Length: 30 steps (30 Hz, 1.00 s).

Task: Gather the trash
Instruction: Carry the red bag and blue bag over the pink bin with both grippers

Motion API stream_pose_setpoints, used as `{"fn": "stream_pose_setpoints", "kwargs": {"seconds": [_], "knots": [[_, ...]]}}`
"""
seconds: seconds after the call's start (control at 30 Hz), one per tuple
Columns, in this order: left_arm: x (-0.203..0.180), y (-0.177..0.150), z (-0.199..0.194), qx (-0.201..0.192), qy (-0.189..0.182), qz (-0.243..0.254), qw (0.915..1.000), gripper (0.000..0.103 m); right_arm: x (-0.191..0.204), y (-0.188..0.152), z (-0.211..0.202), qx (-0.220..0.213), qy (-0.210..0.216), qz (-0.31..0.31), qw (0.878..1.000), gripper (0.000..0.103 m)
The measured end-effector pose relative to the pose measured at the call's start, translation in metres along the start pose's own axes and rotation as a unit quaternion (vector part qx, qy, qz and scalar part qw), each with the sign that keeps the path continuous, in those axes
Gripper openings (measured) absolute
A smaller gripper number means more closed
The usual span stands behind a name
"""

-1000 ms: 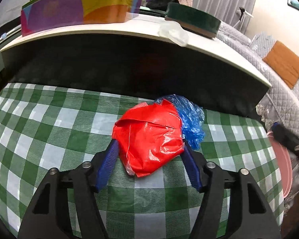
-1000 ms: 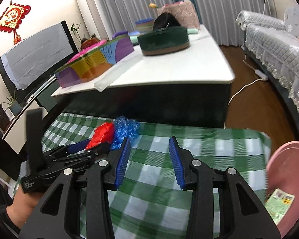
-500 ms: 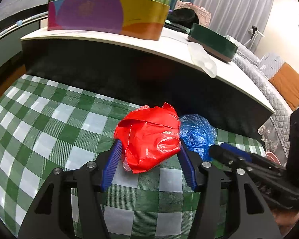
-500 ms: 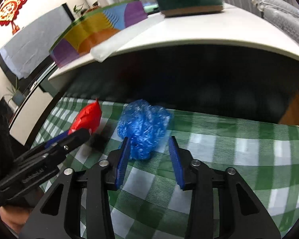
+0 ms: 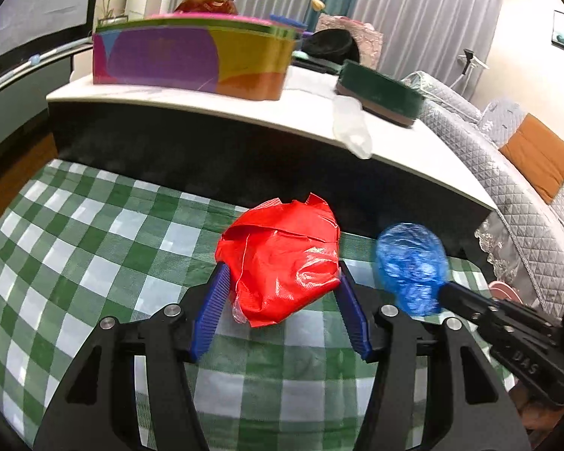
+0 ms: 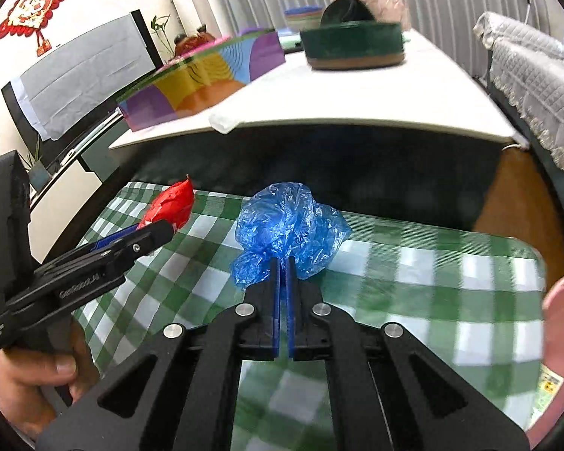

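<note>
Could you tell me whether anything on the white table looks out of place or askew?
Yes: a crumpled clear plastic bag droops over the white table's front edge, looking ready to slide off.

A home living room; ahead of the jaws stands a low white-topped table [image 6: 376, 101] carrying a colourful box [image 5: 191, 60] and a round green tin [image 6: 353, 45]; right of the jaws a sofa under a quilted grey cover [image 5: 481, 150]; beyond hang long curtains [image 5: 413, 11]; upper left, a red knot ornament [image 6: 32, 9] on the wall; below the jaws lies a green checked cloth [image 5: 75, 244].
</note>
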<state>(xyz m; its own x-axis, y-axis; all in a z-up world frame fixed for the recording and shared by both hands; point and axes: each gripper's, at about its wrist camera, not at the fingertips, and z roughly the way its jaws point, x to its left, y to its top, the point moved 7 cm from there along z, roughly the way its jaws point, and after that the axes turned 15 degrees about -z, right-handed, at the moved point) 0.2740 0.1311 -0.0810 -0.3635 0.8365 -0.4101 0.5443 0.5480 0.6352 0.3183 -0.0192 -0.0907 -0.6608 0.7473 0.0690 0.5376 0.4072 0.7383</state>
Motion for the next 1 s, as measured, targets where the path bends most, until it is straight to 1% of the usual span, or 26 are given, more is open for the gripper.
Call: {"fn": "stream_pose_setpoints", "kwargs": {"seconds": [0.4,0.8,1.0], "knots": [[-0.036,-0.020,-0.048,-0.017,-0.027,0.049,0.9983,0.055,-0.025,-0.025,-0.106,-0.038,-0.059,0.005,0.998,0.003],[-0.063,-0.043,-0.094,-0.035,-0.056,0.083,0.9943,0.055,-0.052,-0.043,-0.209,-0.078,-0.115,0.003,0.990,0.003],[-0.077,-0.056,-0.107,-0.042,-0.070,0.097,0.9919,0.055,-0.070,-0.054,-0.239,-0.096,-0.137,0.015,0.986,0.003]]}}
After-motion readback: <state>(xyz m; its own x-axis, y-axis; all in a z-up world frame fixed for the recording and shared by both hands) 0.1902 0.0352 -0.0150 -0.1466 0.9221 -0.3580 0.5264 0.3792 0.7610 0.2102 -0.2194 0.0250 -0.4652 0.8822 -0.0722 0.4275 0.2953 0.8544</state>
